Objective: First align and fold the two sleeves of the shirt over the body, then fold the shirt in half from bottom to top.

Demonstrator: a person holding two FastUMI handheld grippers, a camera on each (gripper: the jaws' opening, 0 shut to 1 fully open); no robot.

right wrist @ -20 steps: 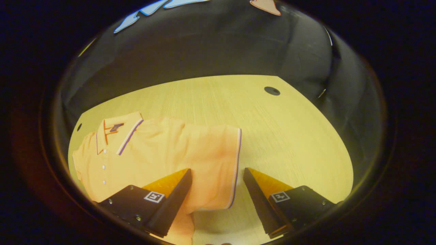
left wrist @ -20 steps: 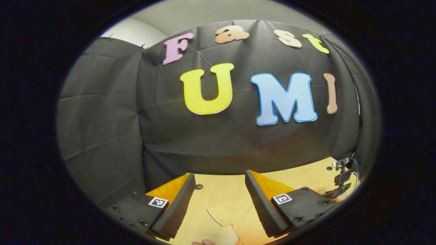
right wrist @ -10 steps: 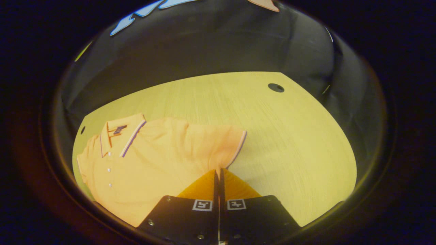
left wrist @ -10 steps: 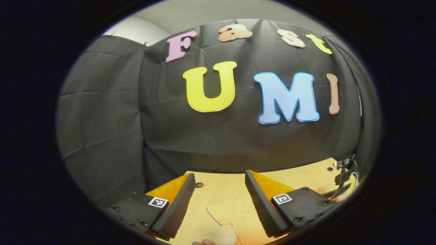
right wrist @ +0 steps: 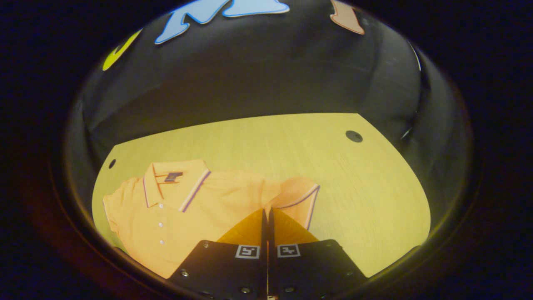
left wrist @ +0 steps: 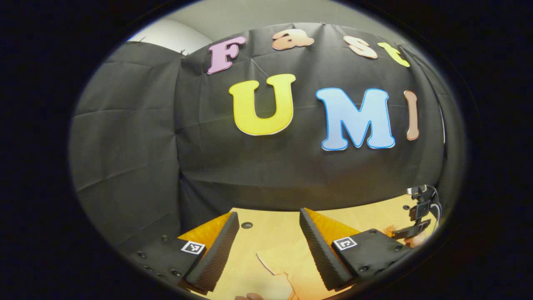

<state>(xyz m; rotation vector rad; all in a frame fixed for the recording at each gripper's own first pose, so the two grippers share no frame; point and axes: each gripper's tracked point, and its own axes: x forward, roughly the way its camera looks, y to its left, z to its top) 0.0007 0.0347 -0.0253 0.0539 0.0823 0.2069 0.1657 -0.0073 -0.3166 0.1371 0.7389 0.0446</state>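
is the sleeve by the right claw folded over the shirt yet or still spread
Not folded yet. The sleeve is pinched and bunched up at the right claw, its striped cuff slanted, still out beside the shirt body on the table.

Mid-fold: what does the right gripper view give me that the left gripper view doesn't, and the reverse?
Right gripper view: the shirt front with collar and buttons, and the right gripper, jaws shut on the sleeve, which is bunched up at their tips.
Left gripper view: the left gripper, jaws open, with a shirt edge lying between them, and the right gripper seen from outside at far right.
Both: the shirt and the table.
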